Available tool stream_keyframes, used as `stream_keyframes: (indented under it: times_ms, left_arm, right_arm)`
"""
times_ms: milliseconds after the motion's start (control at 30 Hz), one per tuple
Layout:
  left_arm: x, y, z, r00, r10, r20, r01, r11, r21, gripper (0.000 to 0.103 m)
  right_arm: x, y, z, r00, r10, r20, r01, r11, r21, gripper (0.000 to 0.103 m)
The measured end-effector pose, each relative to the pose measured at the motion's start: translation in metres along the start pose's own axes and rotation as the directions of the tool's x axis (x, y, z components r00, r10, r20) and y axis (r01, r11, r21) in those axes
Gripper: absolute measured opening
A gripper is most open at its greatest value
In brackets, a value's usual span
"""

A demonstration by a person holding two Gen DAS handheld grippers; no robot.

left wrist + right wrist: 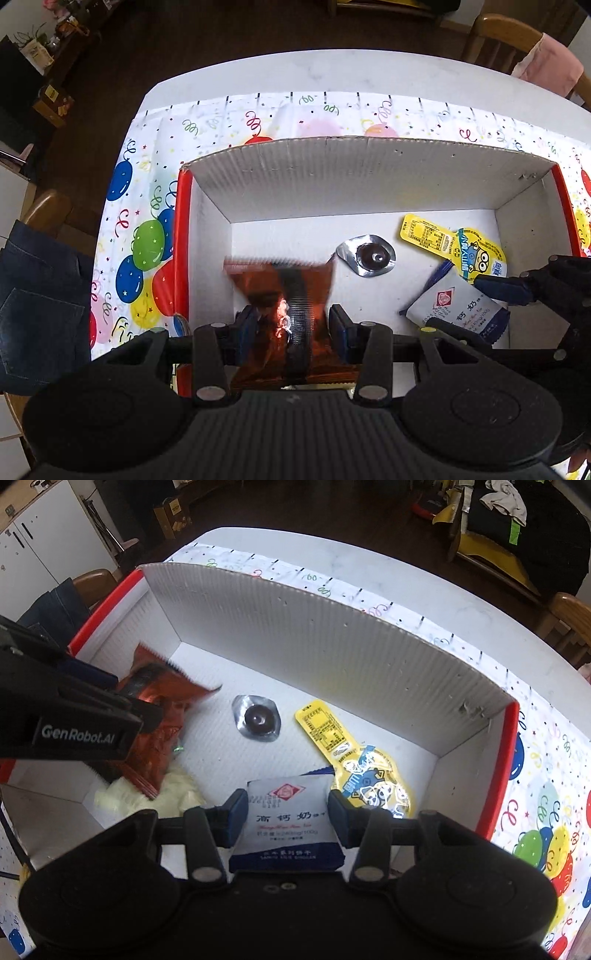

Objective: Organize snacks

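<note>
A white cardboard box [369, 173] with red outer sides stands on the table, and both grippers point down into it. My left gripper [293, 321] is shut on a shiny red snack packet [284, 288], held over the box's left part. My right gripper [288, 805] is shut on a white and blue biscuit packet [288, 823] just above the box floor [221, 738]. On that floor lie a silver foil chocolate cup [258, 718] and a yellow cartoon packet [354, 764]. A pale yellow wrapper [147, 794] lies under the red packet [162, 720].
A balloon-print cloth [144, 240] covers the white table [332, 70] around the box. Wooden chairs stand at the table's corners, one with jeans [37, 295] over it, one with a pink cloth [550, 62]. Cabinets and clutter line the dark floor beyond.
</note>
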State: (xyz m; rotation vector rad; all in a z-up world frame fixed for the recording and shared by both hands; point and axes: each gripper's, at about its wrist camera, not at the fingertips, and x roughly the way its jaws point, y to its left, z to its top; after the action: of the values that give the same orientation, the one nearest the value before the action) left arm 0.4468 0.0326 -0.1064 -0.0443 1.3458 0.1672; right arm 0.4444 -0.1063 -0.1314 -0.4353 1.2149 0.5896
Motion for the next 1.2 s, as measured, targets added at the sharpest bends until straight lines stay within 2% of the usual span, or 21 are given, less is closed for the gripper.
stream_keyframes:
  times_ms: [233,400,533,733,900,1200]
  left_arm:
    - [-0.008,0.000,-0.003,1.000,-0.011,0.020,0.011,1.000,-0.011,0.043]
    - [-0.029,0.004,-0.010,0.996,-0.036,0.081,0.038,0.999,-0.027,0.043]
    - [-0.046,0.007,-0.018,0.990,-0.057,0.126,0.060,0.998,-0.021,0.043]
    - [-0.072,0.013,-0.039,0.975,-0.106,0.196,0.108,0.994,0.001,0.043]
    - [-0.096,0.017,-0.065,0.957,-0.134,0.256,0.126,0.991,0.048,0.043]
    - [-0.128,0.028,-0.113,0.925,-0.189,0.330,0.163,0.981,0.106,0.043]
  right_arm:
    - [-0.006,-0.002,-0.001,1.000,0.020,0.021,-0.020,1.000,0.013,0.049]
    - [-0.026,0.000,-0.005,0.997,0.028,0.072,-0.029,0.999,0.015,0.051]
    - [-0.045,-0.002,-0.011,0.993,0.044,0.109,-0.050,0.997,0.059,0.053]
    - [-0.076,0.006,-0.027,0.984,0.045,0.171,-0.063,0.993,0.100,0.056]
    - [-0.107,0.022,-0.045,0.972,0.031,0.233,-0.064,0.989,0.134,0.062]
    - [-0.142,0.056,-0.077,0.954,0.001,0.300,-0.057,0.982,0.178,0.064]
